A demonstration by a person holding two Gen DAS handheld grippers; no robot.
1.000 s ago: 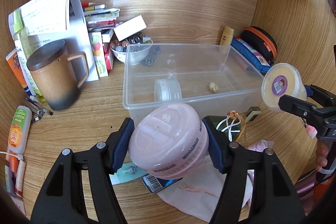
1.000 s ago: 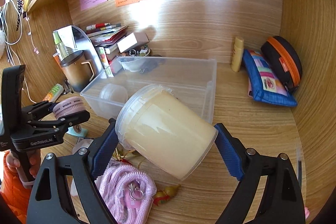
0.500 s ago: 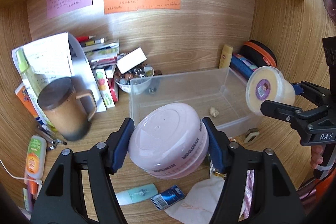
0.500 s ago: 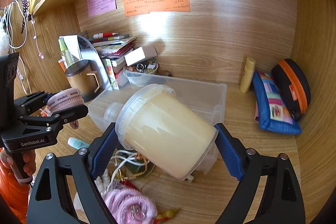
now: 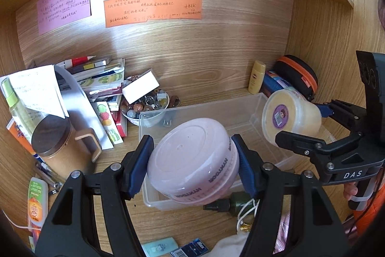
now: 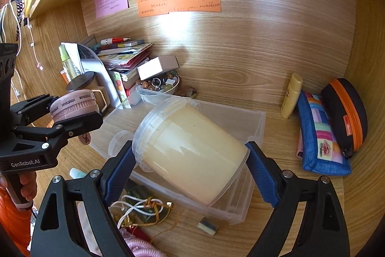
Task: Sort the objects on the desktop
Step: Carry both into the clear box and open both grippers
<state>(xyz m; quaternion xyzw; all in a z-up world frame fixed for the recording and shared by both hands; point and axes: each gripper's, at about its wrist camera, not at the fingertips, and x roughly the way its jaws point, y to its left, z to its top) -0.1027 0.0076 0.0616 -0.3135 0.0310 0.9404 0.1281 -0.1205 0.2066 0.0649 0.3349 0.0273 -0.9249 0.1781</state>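
Note:
My left gripper is shut on a round pink jar and holds it above the near end of the clear plastic bin. The pink jar also shows in the right wrist view. My right gripper is shut on a cream-filled clear tub, tilted, above the bin. In the left wrist view the tub hangs over the bin's right end. A small clear round lid lies in the bin.
A brown lidded mug, stacked books and a bowl of trinkets stand at the back left. A yellow bottle, blue pouch and black-orange case sit at the right. Cords and a pink rope lie in front.
Both grippers have risen with their loads; the desk and bin now look farther below. The pink jar and the tub stay gripped.

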